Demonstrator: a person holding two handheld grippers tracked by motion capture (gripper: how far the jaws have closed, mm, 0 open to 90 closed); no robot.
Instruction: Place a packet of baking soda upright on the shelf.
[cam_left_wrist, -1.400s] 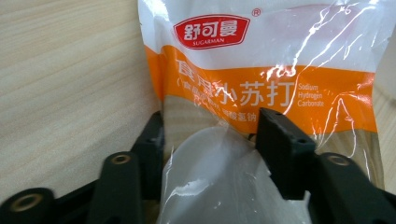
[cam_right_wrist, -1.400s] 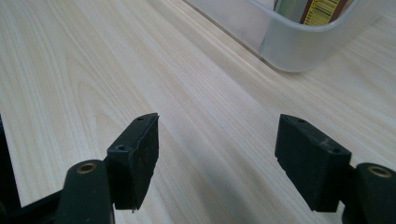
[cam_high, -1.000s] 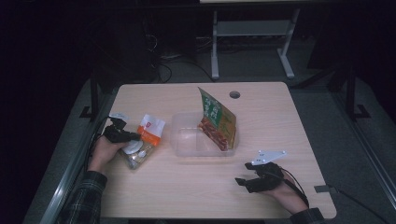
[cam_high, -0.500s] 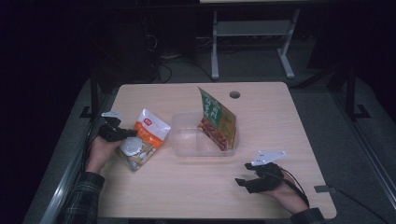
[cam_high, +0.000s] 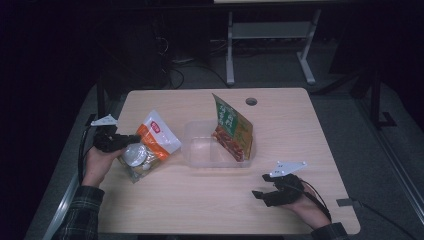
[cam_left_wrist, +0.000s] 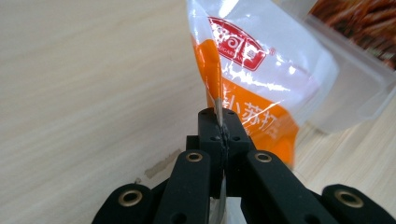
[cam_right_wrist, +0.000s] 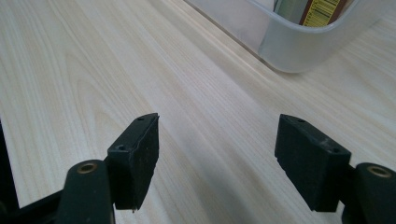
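Lifted since a second ago, the orange snack bag (cam_high: 150, 145) now tips up off the surface (cam_high: 200, 210) at its top edge, where before it lay flatter. My left tool (cam_left_wrist: 219, 135) is clamped tight on the bag's side seam, at the left of the surface, just beside the clear tub (cam_high: 210, 150). A green packet (cam_high: 232, 127) already leans in that tub, so I judge this bag goes in next. My right tool (cam_right_wrist: 217, 158) rests wide open, holding nothing.
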